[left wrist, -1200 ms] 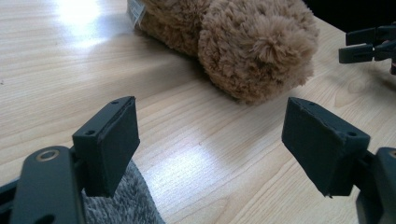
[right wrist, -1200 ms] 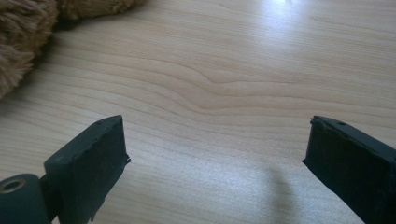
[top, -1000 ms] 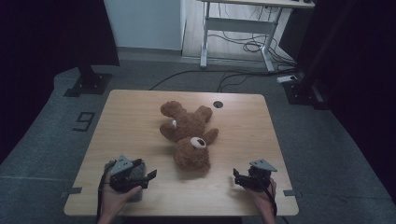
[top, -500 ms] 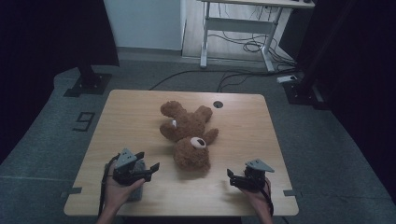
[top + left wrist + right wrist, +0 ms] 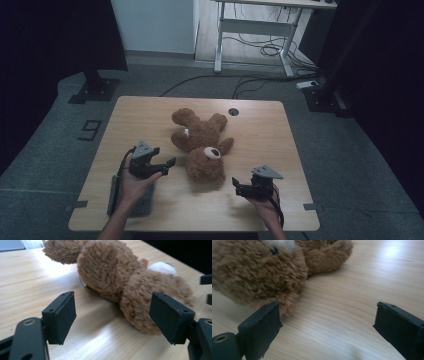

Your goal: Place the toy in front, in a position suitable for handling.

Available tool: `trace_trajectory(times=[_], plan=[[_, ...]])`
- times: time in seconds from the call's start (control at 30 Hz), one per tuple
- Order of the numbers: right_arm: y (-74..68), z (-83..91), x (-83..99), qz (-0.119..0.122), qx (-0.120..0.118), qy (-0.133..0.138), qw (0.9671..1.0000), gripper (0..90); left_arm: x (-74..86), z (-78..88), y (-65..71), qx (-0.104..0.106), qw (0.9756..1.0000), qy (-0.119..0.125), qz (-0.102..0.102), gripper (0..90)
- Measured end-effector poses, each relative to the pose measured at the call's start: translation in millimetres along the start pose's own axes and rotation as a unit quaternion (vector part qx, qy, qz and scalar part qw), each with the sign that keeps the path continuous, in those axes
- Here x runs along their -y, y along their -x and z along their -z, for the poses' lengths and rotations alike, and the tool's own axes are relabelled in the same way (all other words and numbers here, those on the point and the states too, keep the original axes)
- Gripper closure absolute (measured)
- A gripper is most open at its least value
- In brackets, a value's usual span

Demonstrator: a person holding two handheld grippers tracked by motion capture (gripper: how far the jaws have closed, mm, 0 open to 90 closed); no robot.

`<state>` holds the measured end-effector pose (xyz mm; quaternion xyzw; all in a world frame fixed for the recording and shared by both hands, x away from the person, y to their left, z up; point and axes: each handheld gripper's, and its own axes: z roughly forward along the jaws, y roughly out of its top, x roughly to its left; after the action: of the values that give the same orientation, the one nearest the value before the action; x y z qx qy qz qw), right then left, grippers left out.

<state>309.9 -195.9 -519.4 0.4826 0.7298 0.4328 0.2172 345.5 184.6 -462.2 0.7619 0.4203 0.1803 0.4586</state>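
Observation:
A brown teddy bear (image 5: 202,146) lies on its back in the middle of the wooden table (image 5: 260,130), head toward the near edge, white muzzle up. My left gripper (image 5: 170,164) is open just left of the bear's head, jaws pointing right at it. In the left gripper view the bear (image 5: 120,277) lies ahead, nothing between the pads. My right gripper (image 5: 236,187) is open just right of the head, pointing left. In the right gripper view the bear's head (image 5: 257,272) sits close above the left pad, with bare table between the jaws.
A dark grey pad (image 5: 142,205) lies on the table under my left hand near the front left corner. A round cable hole (image 5: 233,111) sits at the far edge. Bare wood flanks the bear. A desk frame and cables (image 5: 260,47) stand on the floor behind.
Both grippers have moved inward toward the bear's head, the left one rightward and a little up, the right one leftward. The bear has not moved.

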Motion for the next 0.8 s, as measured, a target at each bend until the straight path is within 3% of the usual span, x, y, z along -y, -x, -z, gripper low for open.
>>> trace_trajectory(times=[0.2,0.5,0.6,0.67,0.8], plan=[[-9.7,-5.6,-9.5,-0.005,-0.022,0.007,0.9997,5.8,-9.9,-16.8,-7.3,0.007,0.9999,-0.008,0.011,21.2],[-33.2,-14.2,-25.7,0.014,-0.039,0.011,0.9991,3.6,-26.8,-38.3,-9.9,0.010,0.9999,-0.012,0.002,19.7],[-41.7,-21.6,-30.7,0.019,-0.047,0.008,0.9987,2.2,-30.9,-48.6,-10.8,0.014,0.9998,-0.014,0.002,19.0],[-50.1,-29.6,-35.8,0.018,-0.065,0.009,0.9977,0.6,-34.2,-58.5,-11.1,0.023,0.9997,-0.010,-0.001,18.1],[-57.5,-41.2,-39.8,0.016,-0.067,0.006,0.9976,0.0,-36.4,-67.4,-11.9,0.026,0.9996,-0.012,0.001,17.8]])
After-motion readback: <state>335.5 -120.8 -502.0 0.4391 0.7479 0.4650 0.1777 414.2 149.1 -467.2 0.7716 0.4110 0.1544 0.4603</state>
